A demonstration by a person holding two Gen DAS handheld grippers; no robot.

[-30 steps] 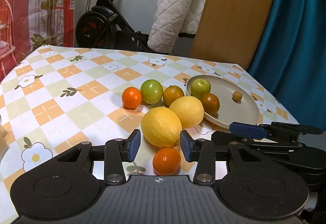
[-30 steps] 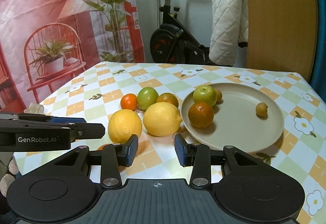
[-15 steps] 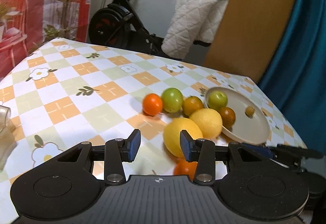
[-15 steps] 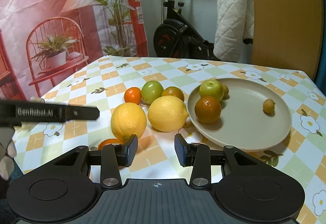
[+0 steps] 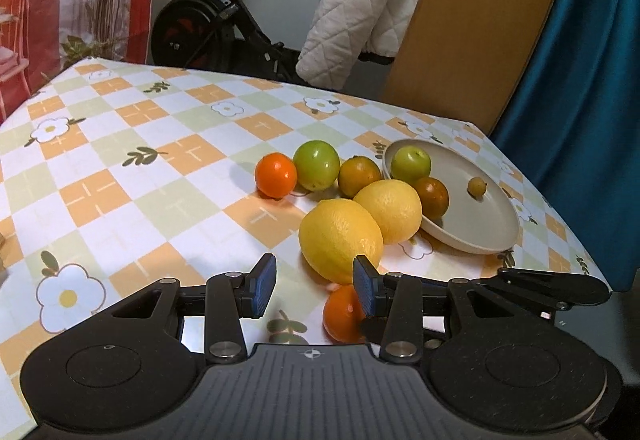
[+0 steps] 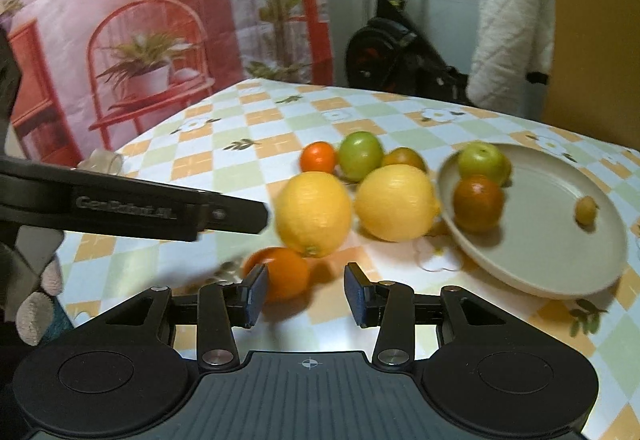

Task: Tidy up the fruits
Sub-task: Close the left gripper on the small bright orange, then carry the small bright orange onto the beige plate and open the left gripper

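Two lemons [image 5: 340, 234] [image 5: 390, 210] lie on the checked tablecloth beside a beige plate [image 5: 480, 228]. The plate holds a green fruit [image 5: 411, 165], a dark orange fruit [image 5: 432, 196] and a small yellow fruit [image 5: 477, 186]. An orange [image 5: 276, 176], a green fruit [image 5: 316, 165] and an orange-green fruit [image 5: 359, 176] lie behind the lemons. My left gripper [image 5: 314, 284] is open and empty; a near orange [image 5: 344, 314] lies behind its right finger. My right gripper [image 6: 306, 294] is open and empty, with that orange [image 6: 280, 274] by its left finger.
The left gripper's body [image 6: 132, 208] crosses the left of the right wrist view. The table's right edge [image 5: 576, 240] runs close behind the plate. An exercise bike [image 5: 212, 28], a white quilt [image 5: 360, 12] and a teal curtain [image 5: 580, 60] stand beyond the table.
The left gripper has drifted left then back toward the fruit; the near orange now sits at its right finger. The right gripper has moved forward and swung left, toward the near orange.
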